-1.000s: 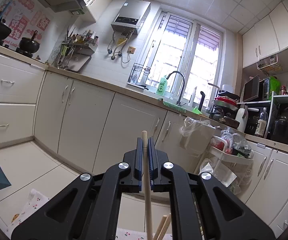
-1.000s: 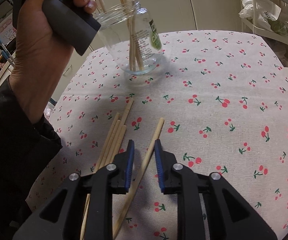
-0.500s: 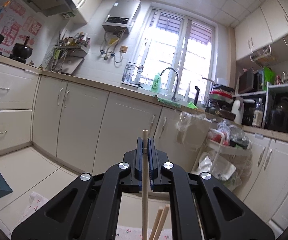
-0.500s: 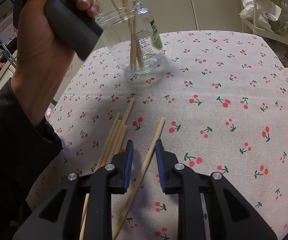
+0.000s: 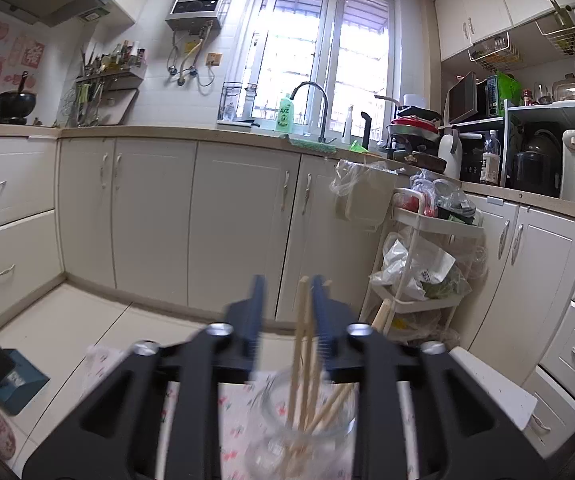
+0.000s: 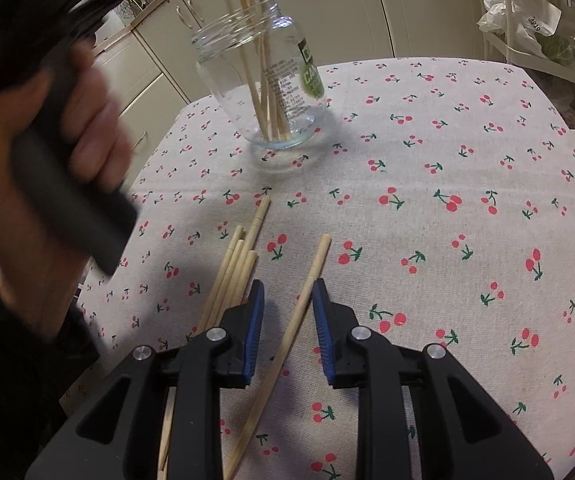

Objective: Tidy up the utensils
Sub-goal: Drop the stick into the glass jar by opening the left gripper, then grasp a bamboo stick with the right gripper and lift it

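Observation:
A clear glass jar (image 6: 263, 92) with a green label stands on the cherry-print cloth and holds several wooden chopsticks (image 6: 265, 104). My left gripper (image 5: 287, 280) hovers just above the jar (image 5: 303, 432). Its jaws are opening, and one chopstick (image 5: 301, 320) stands loose between them with its lower end in the jar. A hand (image 6: 47, 160) grips that tool's handle at the left of the right wrist view. My right gripper (image 6: 287, 286) stands open low over the cloth, its pads either side of a single chopstick (image 6: 307, 296) without pressing it. A bundle of chopsticks (image 6: 233, 272) lies just to its left.
The cherry-print tablecloth (image 6: 447, 200) covers a small table that ends shortly behind the jar. A white trolley (image 5: 427, 240) loaded with bags stands beyond the table on the right. Cream cabinets (image 5: 147, 220) run along the far wall.
My left gripper came down over the jar and its jaws went from shut on the chopstick to apart, leaving it in the jar. The hand dropped lower left. The right gripper stayed put.

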Demonstrator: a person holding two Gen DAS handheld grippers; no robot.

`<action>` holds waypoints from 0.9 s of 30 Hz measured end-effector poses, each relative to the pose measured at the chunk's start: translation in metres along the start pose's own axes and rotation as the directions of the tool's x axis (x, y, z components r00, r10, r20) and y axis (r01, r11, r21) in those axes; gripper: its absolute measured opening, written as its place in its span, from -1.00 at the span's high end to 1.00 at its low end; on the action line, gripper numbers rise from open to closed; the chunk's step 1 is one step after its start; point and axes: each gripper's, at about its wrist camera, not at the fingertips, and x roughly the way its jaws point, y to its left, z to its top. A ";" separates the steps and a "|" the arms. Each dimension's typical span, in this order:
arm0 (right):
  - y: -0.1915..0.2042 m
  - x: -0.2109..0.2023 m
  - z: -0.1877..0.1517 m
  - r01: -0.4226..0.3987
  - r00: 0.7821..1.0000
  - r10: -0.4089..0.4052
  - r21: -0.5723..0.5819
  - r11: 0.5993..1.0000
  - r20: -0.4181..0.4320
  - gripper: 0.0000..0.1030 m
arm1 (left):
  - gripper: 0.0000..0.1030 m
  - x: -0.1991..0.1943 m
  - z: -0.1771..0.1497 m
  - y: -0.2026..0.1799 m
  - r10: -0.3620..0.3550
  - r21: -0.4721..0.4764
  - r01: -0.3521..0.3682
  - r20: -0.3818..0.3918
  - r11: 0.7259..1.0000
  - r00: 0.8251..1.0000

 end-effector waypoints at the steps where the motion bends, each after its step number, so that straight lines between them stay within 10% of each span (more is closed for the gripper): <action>1: 0.000 0.000 -0.001 0.004 1.000 -0.004 -0.005 1.000 0.000 0.51 | 0.24 -0.008 -0.002 0.004 0.005 -0.009 -0.005 -0.003 1.000 1.000; 15: 0.028 0.009 0.001 0.226 0.974 -0.221 -0.176 0.958 0.049 0.86 | -0.16 -0.084 -0.087 0.072 0.081 -0.182 -0.125 -0.232 0.975 0.969; 22: 0.010 -0.021 0.015 0.042 0.991 -0.044 0.019 0.999 0.123 0.89 | -0.32 -0.089 -0.102 0.089 0.080 -0.278 -0.146 -0.234 0.950 0.969; 27: 0.021 -0.062 0.045 -0.118 0.922 0.086 0.061 0.991 0.376 0.89 | -0.36 -0.085 -0.106 0.097 0.072 -0.321 -0.153 -0.249 0.935 0.966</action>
